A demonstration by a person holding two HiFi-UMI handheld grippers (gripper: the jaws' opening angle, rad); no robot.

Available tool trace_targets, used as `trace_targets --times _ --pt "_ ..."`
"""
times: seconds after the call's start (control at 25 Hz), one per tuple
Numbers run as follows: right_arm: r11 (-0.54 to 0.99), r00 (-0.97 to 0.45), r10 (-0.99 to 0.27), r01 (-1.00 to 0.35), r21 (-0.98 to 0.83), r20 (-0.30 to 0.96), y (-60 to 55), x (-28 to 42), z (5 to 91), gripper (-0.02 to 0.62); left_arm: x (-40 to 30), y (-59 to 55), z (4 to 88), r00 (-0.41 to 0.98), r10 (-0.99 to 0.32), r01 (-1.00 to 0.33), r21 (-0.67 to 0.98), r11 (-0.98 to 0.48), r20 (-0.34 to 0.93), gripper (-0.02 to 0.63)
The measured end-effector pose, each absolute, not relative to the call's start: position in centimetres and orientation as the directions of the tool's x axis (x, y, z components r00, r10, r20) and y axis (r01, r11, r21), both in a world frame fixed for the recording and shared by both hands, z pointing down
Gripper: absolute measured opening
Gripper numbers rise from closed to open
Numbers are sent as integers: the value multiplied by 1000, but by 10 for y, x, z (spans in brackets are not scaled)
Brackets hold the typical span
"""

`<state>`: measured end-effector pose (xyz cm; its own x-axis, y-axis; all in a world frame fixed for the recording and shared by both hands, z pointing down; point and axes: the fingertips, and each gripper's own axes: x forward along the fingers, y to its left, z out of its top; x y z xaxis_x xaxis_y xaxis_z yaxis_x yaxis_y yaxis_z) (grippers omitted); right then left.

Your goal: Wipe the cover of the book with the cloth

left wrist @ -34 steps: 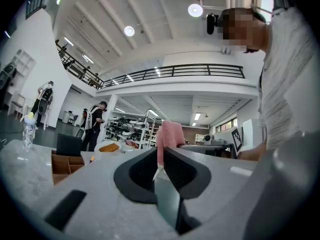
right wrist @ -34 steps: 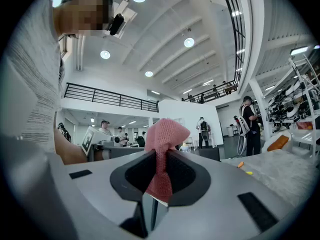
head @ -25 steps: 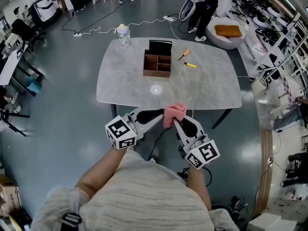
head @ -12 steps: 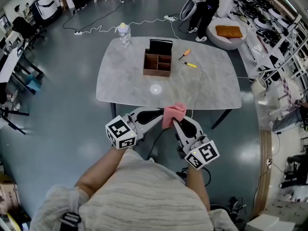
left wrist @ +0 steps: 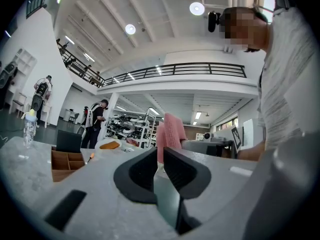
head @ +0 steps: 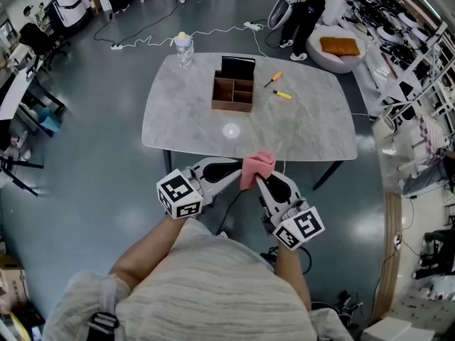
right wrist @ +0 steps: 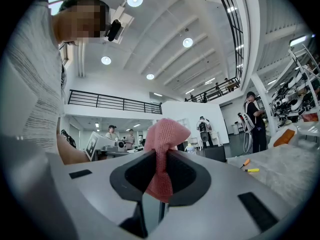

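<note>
A pink cloth (head: 259,166) hangs in the air just off the table's near edge, between my two grippers. My right gripper (head: 260,180) is shut on it; in the right gripper view the cloth (right wrist: 162,143) bunches above and below the pinched jaws of this gripper (right wrist: 160,159). My left gripper (head: 239,174) meets the cloth from the left. Its jaws stand almost together, with the cloth's edge (left wrist: 170,130) in the slit at the tips of the left gripper (left wrist: 161,153). A flat black thing (head: 237,67), possibly the book, stands upright in a wooden box (head: 232,95) at the table's far side.
The grey marble table (head: 306,130) also bears a clear bottle (head: 183,50) at its far left corner and two screwdrivers (head: 277,88) right of the box. People stand beyond the table. Cables cross the floor, and chairs and racks line both sides.
</note>
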<state>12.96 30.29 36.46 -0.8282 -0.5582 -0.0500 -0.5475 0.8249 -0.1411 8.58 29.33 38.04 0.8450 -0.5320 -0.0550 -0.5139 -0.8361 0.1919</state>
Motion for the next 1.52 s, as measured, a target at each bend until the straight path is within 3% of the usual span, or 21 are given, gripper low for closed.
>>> trace_targets --times 0.96,1.52 --pt "829 -832 -551 -538 -153 -61 289 131 364 63 87 279 378 844 -535 -522 172 -835 -34 49" --pt "818 -829 -560 -550 -168 -10 204 98 379 63 49 193 395 836 -547 -529 208 -823 -39 49"
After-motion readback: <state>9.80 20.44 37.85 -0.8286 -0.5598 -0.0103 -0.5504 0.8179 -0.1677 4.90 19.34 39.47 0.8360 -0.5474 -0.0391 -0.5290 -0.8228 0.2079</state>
